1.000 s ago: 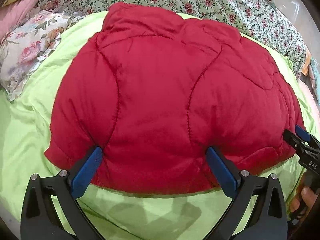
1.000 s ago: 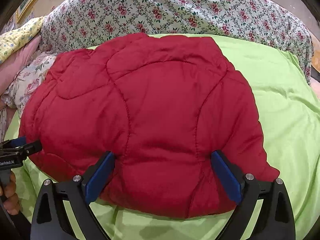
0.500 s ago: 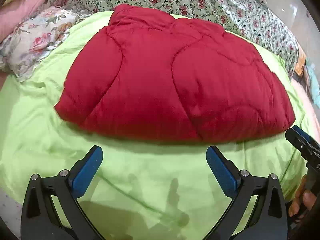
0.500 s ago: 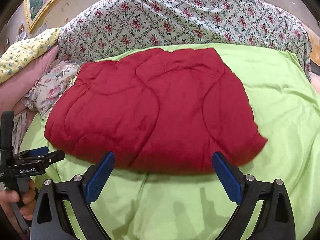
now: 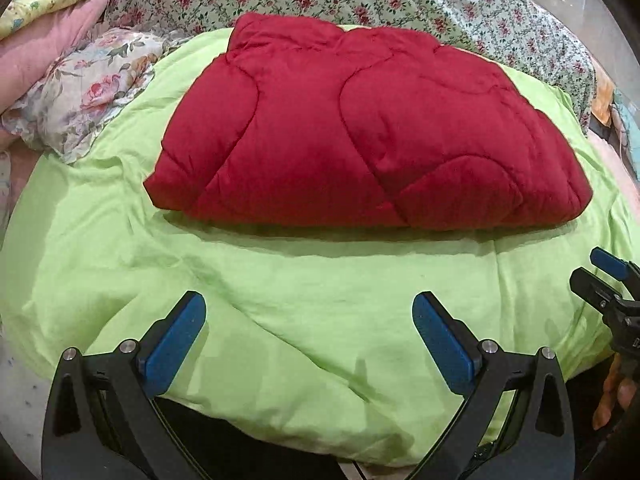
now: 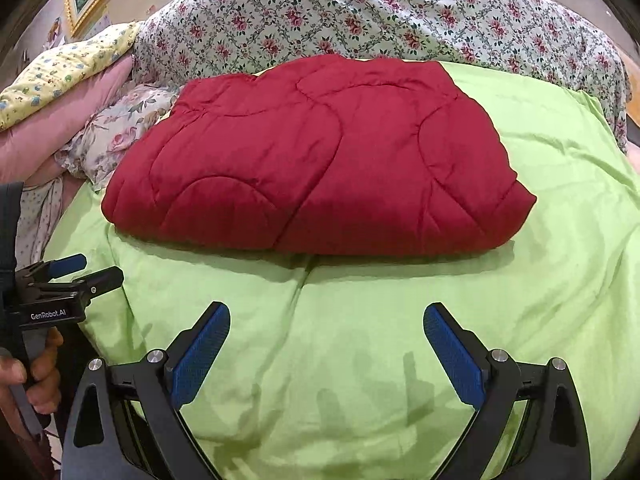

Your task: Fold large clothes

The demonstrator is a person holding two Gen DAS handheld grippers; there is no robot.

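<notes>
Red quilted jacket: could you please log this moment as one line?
red quilted jacket: folded, on green sheet | left tool: open, empty, apart from it | right tool: open, empty, apart from it

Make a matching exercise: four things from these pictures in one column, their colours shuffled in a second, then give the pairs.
Things:
1. quilt
2. sheet
3. bedspread
4. gripper pads

Colours:
A. blue
B. white with red flowers
C. red
D. lime green

Pairs: 1-C, 2-D, 3-B, 4-A
</notes>
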